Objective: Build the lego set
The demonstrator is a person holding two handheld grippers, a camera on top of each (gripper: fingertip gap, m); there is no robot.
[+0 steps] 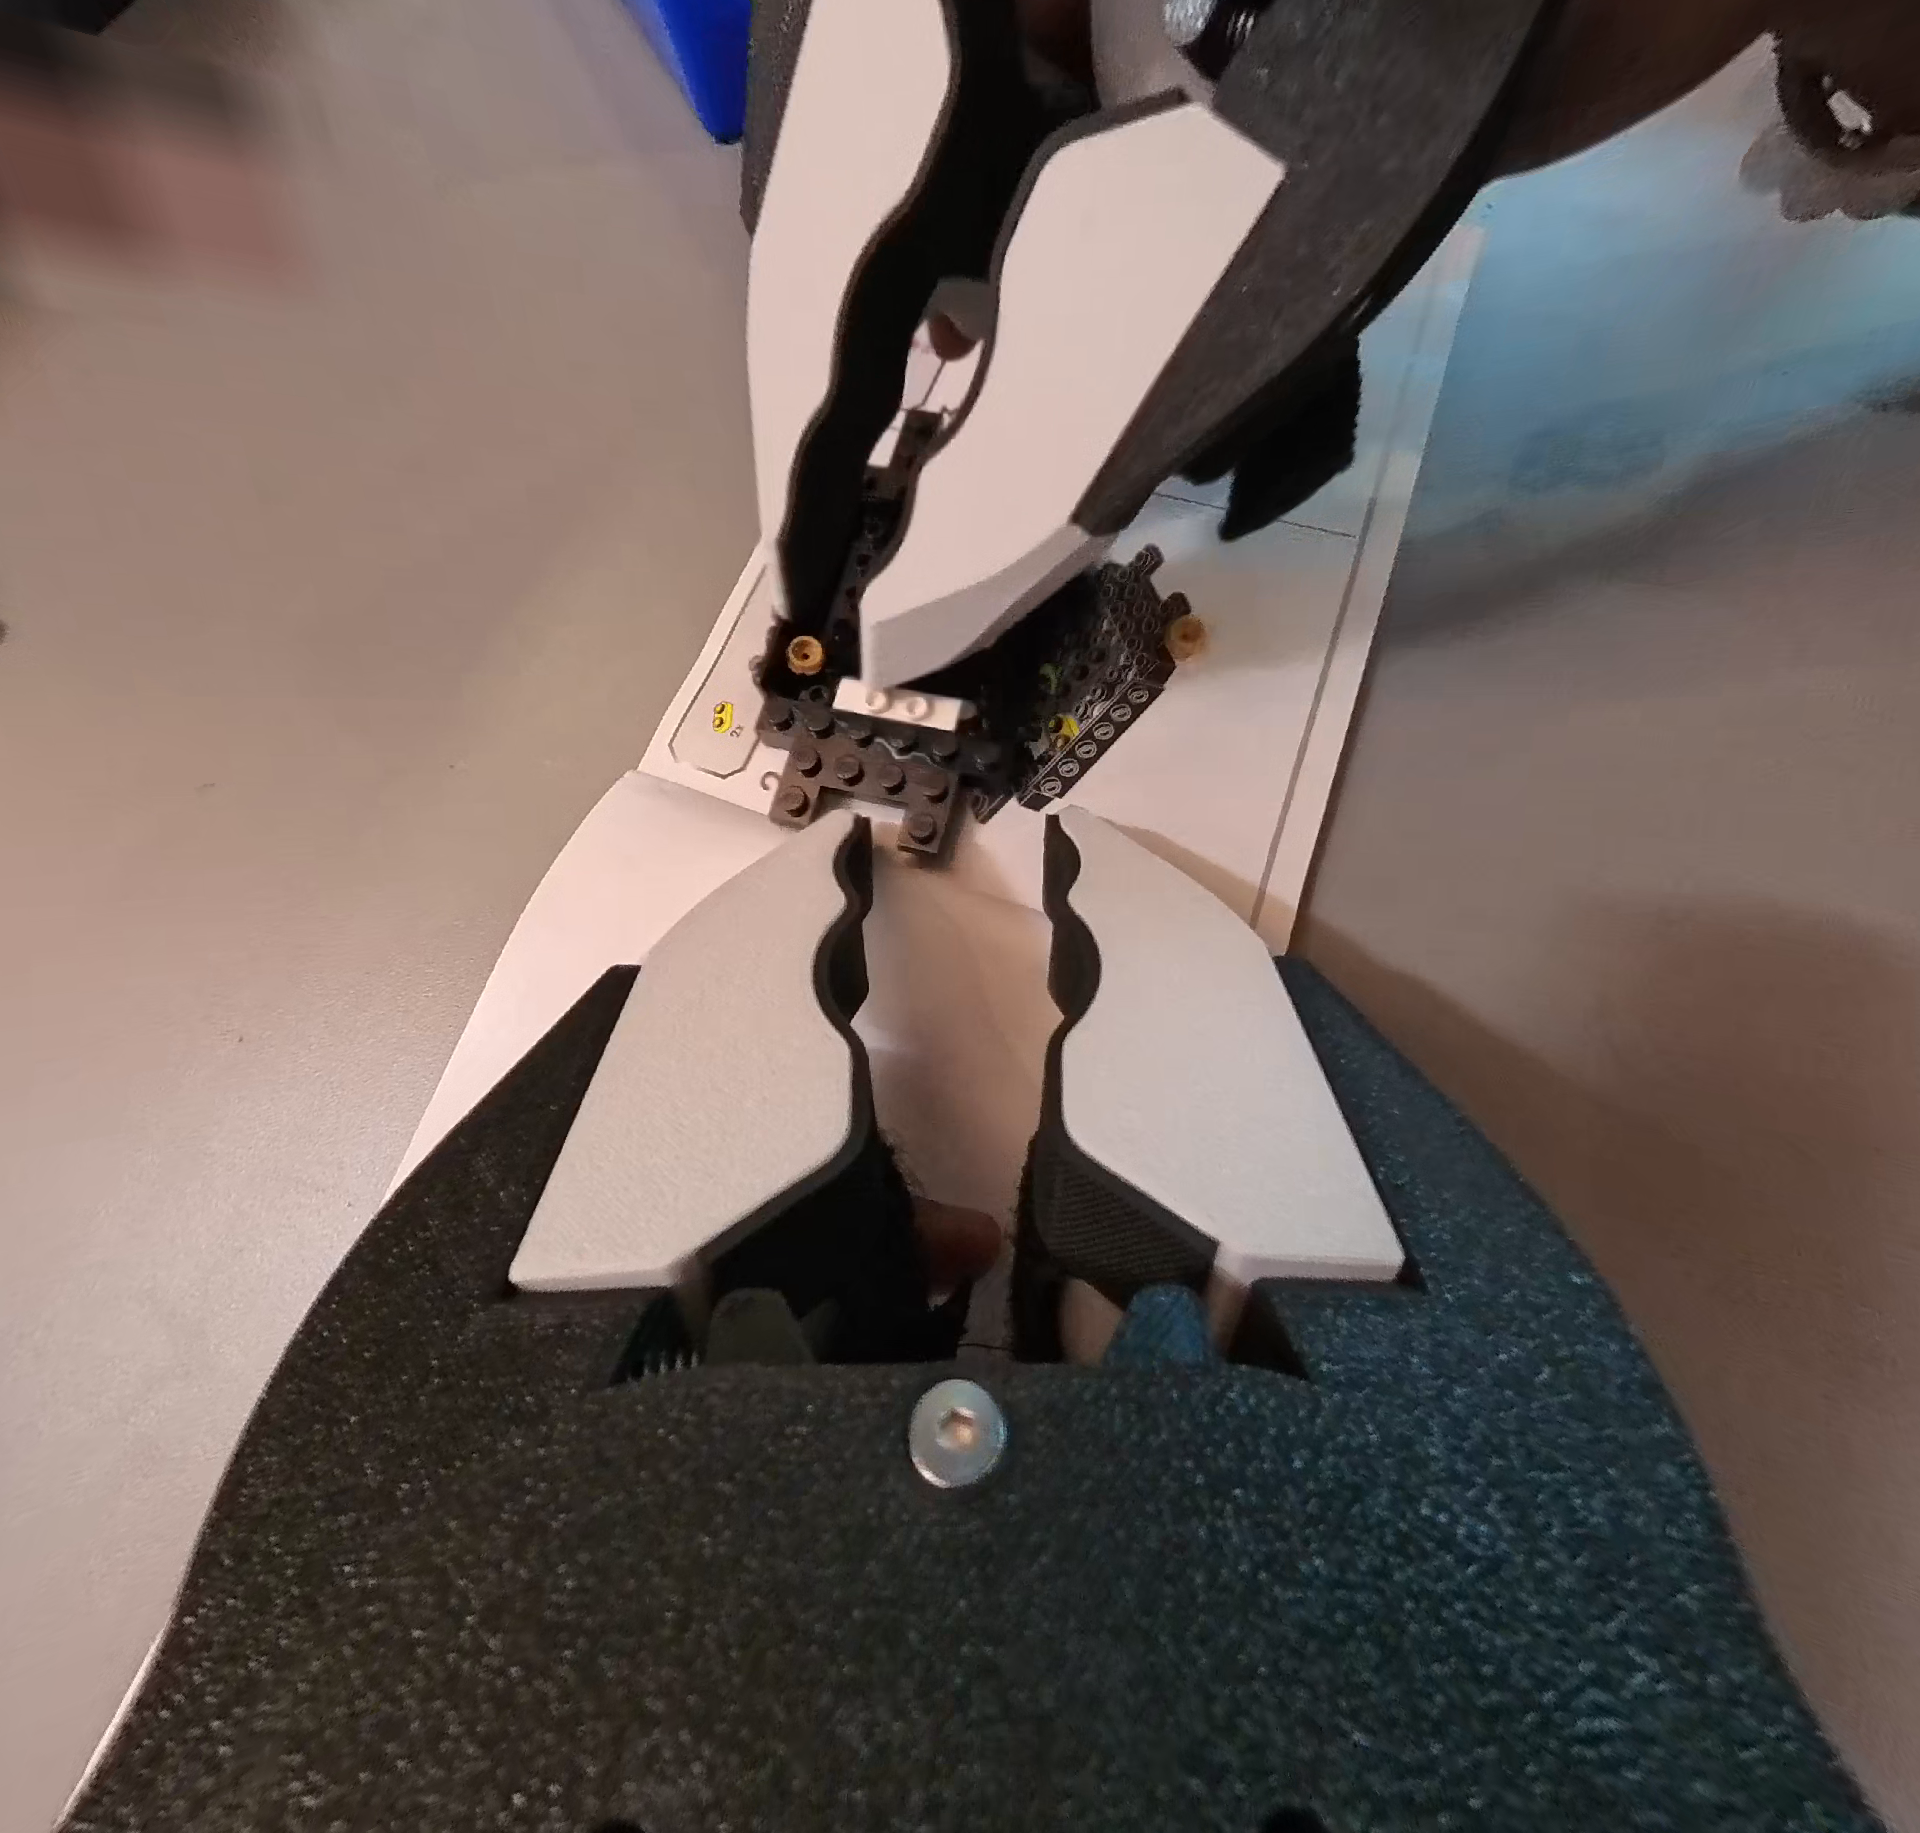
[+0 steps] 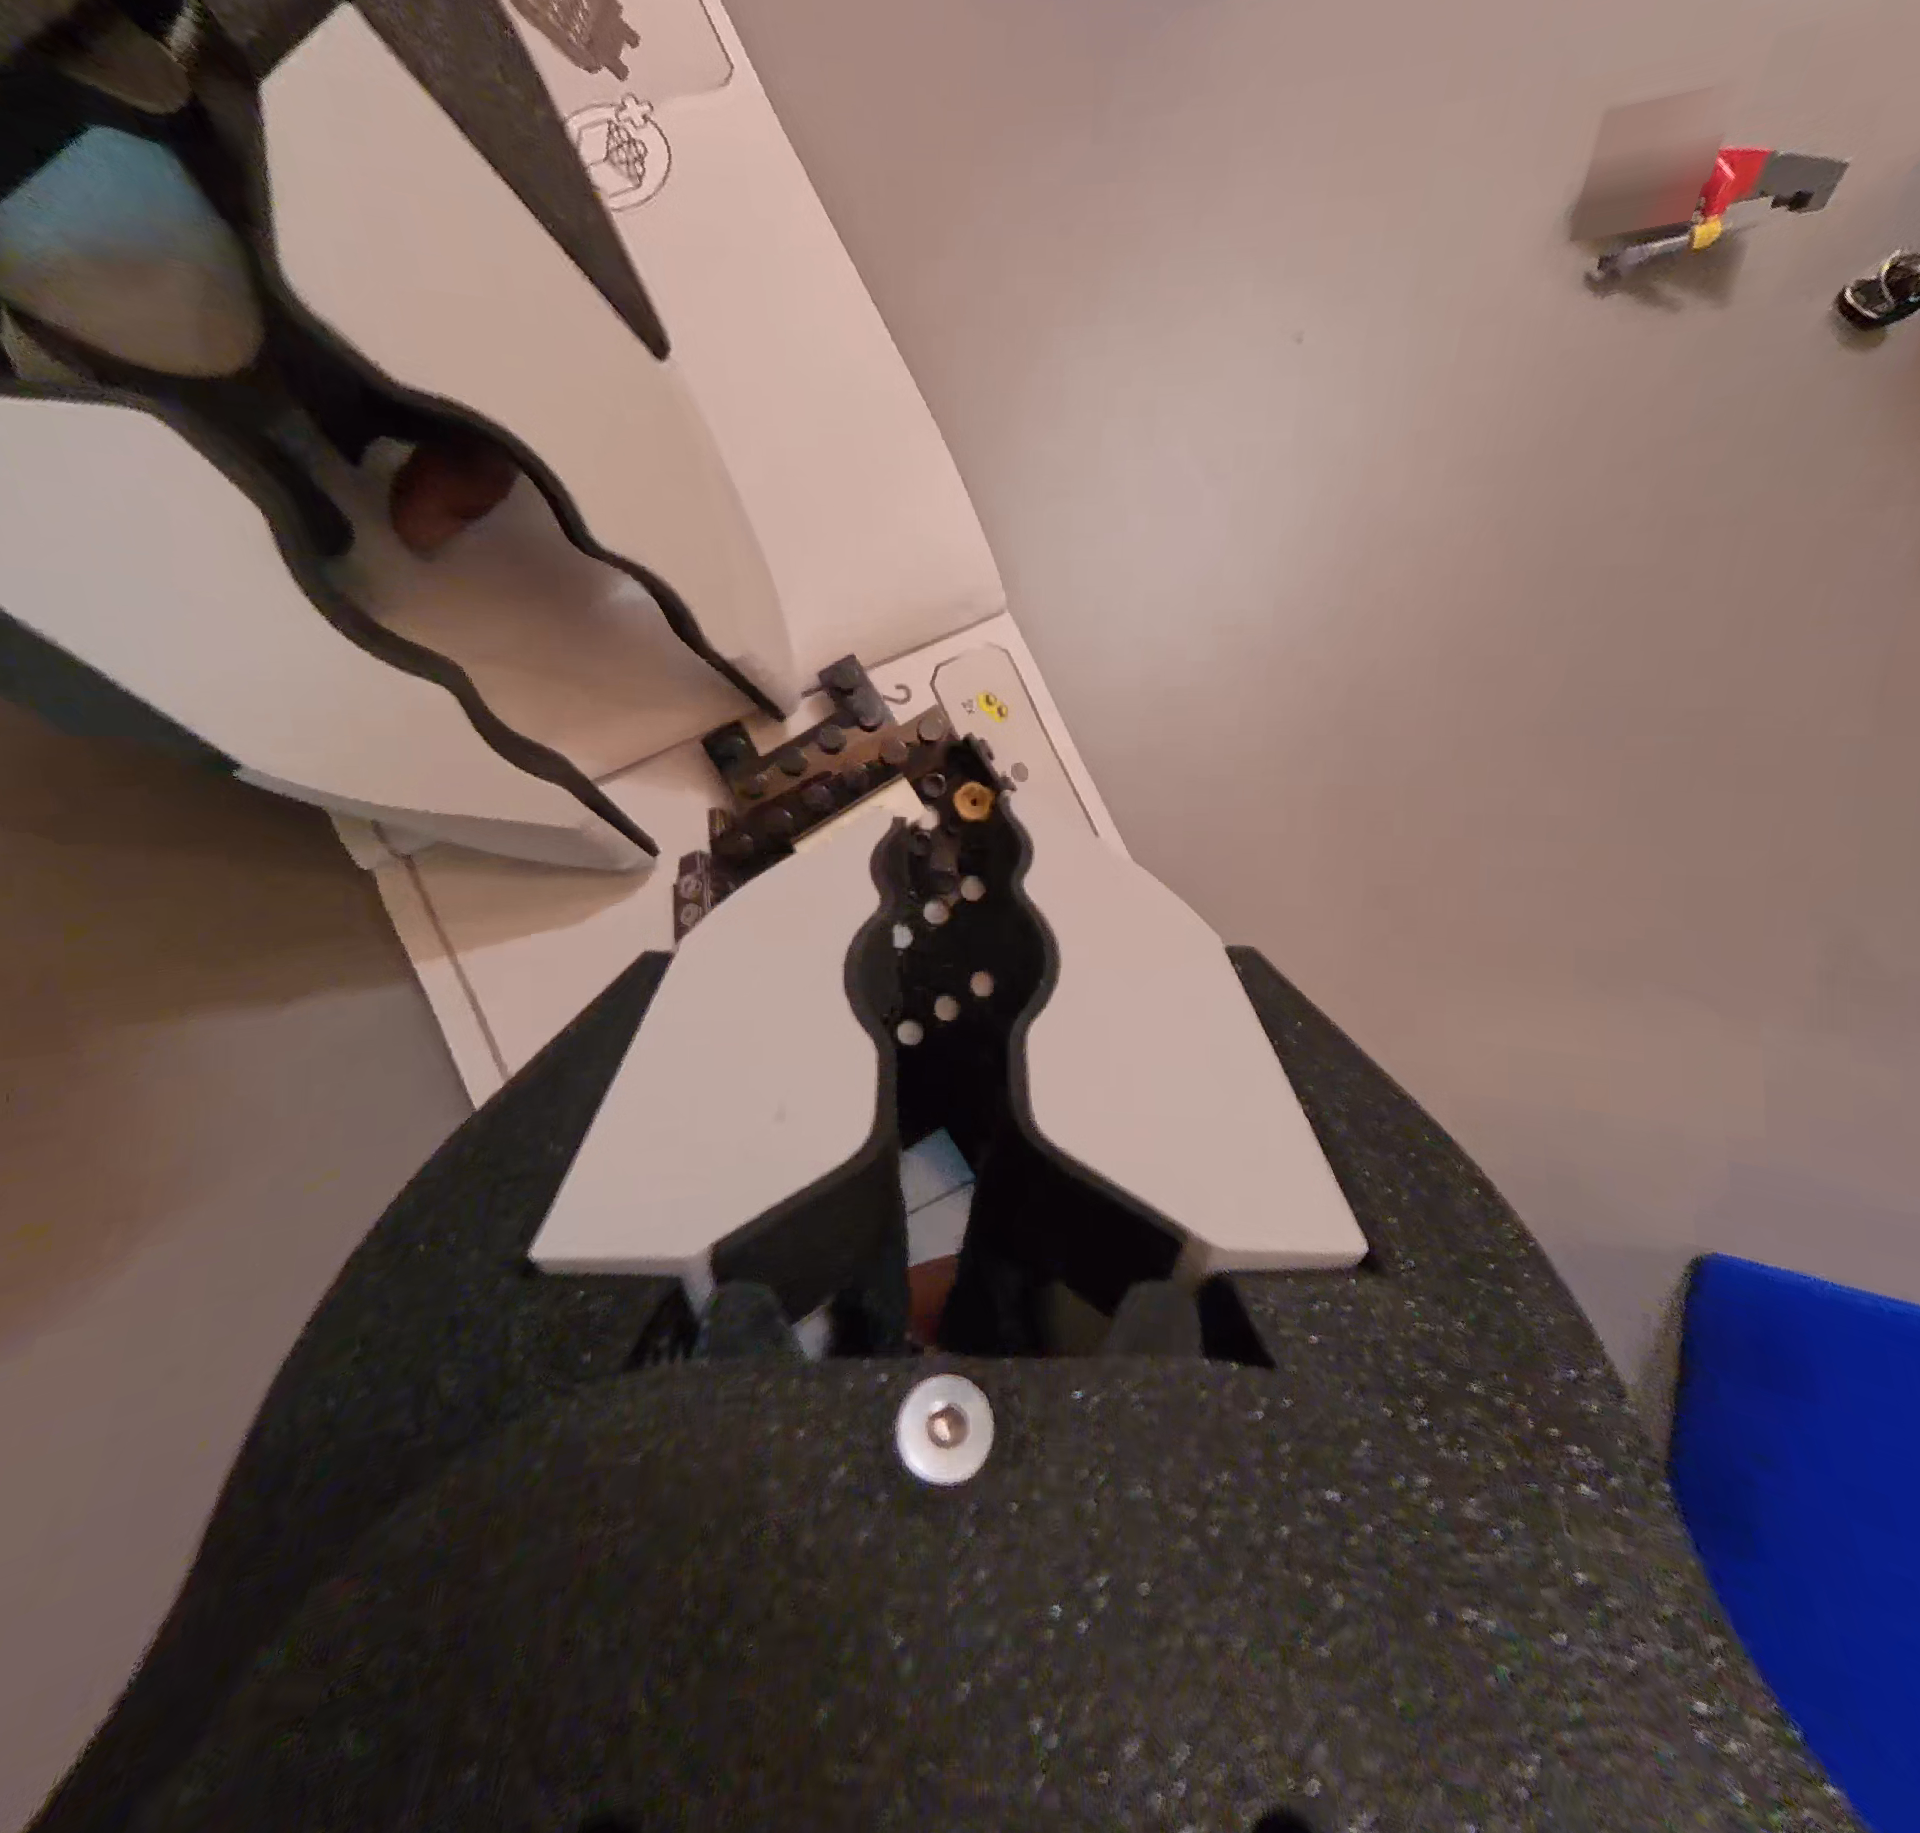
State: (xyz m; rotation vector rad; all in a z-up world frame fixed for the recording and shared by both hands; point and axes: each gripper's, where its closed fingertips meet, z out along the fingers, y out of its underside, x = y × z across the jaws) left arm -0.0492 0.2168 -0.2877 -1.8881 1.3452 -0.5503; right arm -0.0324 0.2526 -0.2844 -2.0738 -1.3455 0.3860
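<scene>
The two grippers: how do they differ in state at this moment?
The left gripper stands open just short of the dark brick model, holding nothing; the right gripper is closed around that model's black holed part. Both have white fingers with black wavy pads, above the white instruction booklet.

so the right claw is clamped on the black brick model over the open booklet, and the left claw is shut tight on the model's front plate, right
Not quite. The left claw is open: the left wrist view shows its fingertips spread apart just short of the dark grey front plate, gripping nothing. The rest holds: the right claw is clamped on the black brick model over the open booklet.
</scene>
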